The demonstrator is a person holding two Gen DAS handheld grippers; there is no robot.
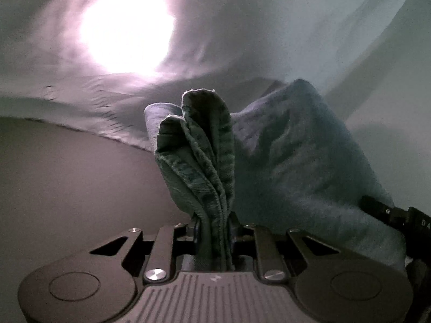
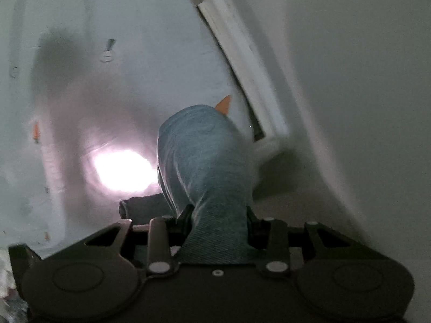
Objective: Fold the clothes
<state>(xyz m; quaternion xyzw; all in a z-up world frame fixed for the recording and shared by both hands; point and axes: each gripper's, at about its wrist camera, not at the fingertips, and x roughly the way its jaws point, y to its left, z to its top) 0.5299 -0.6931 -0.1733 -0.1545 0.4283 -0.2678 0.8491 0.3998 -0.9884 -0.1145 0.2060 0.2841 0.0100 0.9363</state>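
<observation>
In the left wrist view, a bunched, pleated edge of the blue denim garment (image 1: 199, 161) stands up between the fingers of my left gripper (image 1: 214, 228), which is shut on it. More denim drapes away to the right, towards a dark piece of the other gripper (image 1: 396, 215) at the frame edge. In the right wrist view, my right gripper (image 2: 219, 215) is shut on a lighter fold of the same denim garment (image 2: 204, 156), which rises straight up from the jaws. A darker roll of denim (image 2: 142, 210) lies just left of the fingers.
A bright glare (image 1: 126, 24) washes out the pale surface behind the left gripper. A white frame (image 2: 237, 53) runs diagonally past the right gripper beside a plain wall. A small orange tip (image 2: 223, 105) peeks from behind the denim. Grey surface (image 1: 67, 188) lies at the left.
</observation>
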